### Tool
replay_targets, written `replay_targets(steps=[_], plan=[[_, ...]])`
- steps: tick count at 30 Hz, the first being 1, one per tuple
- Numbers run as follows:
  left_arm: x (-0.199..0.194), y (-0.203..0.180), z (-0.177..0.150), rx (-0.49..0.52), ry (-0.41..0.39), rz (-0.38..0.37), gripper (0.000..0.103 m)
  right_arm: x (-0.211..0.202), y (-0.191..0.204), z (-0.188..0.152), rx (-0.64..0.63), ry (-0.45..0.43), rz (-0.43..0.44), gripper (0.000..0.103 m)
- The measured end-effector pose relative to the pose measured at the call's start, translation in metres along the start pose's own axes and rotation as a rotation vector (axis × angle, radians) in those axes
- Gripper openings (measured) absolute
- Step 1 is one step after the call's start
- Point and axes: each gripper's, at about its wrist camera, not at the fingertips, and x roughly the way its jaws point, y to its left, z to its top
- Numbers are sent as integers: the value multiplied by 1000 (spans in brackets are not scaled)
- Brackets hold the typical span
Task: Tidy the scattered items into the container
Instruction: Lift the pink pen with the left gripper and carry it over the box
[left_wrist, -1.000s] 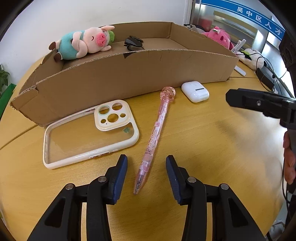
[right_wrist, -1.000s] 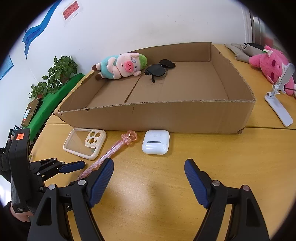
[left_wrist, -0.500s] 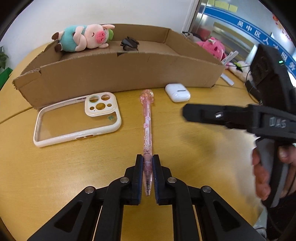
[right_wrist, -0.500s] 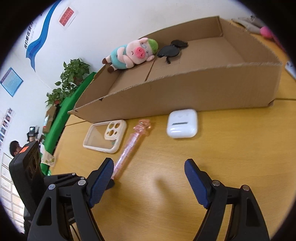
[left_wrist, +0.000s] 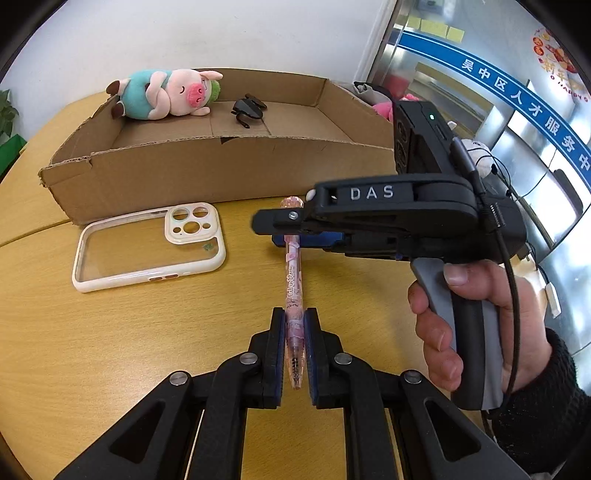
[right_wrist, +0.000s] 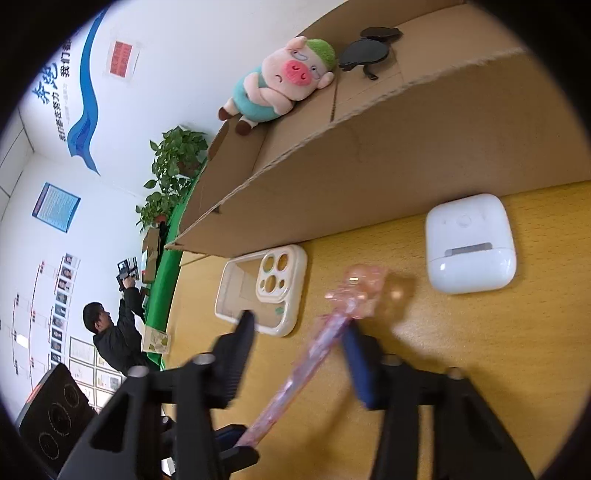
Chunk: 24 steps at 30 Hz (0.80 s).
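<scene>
Left gripper (left_wrist: 294, 328) clamped on the pen (left_wrist: 291, 273) near its writing tip; pen points away toward the box (left_wrist: 207, 177), ornament end forward. Right gripper (right_wrist: 301, 350) has come in across the pen's upper shaft, its jaws just been closing, pen between them; right view is blurred, and whether the pads press cannot be told. Pen judged light, thin, stiff plastic, smooth and apt to swivel if pinched at one end only; a hold nearer mid-shaft would steady it, and the clear ornament looks the fragile part, best left alone. Around: phone case (left_wrist: 147, 247) flat on the table (left_wrist: 110, 350) left of the pen, earbud case (right_wrist: 469, 243) to its right by the box wall. Box already holds a plush pig (left_wrist: 166, 94) and sunglasses (left_wrist: 248, 109). Near box wall stands between pen and the inside, so the pen must be lifted over it. The two grippers are crowded close on one pen; collision risk.
</scene>
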Motion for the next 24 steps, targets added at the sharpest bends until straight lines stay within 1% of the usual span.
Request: replay_targets(steps=[2, 5, 6, 9, 13, 16, 18, 20, 24], plan=[[-2, 1, 1, -9, -7, -18, 9, -4, -1, 0, 10, -7, 16, 21], [-4, -2, 4, -7, -23, -30, 9, -12, 8, 1, -22, -35, -4, 21], [-7, -3, 5, -8, -28, -38, 9, -17, 9, 2, -28, -48, 2, 20], [-15, -4, 10, -8, -53, -63, 9, -36, 21, 5, -49, -108, 36, 17], [-27, -12, 22, 1, -86, -92, 9, -61, 47, 13, -111, -170, 53, 14], [-32, -18, 41, 9, -112, -123, 9, -83, 72, 23, -175, -223, 53, 13], [-36, -24, 57, 14, -131, -157, 9, -97, 88, 34, -222, -263, 25, 13], [-39, -31, 74, 26, -151, -183, 9, -115, 98, 45, -256, -300, 2, 13], [-38, -44, 108, 46, -175, -231, 9, -141, 108, 72, -292, -342, -47, 13]])
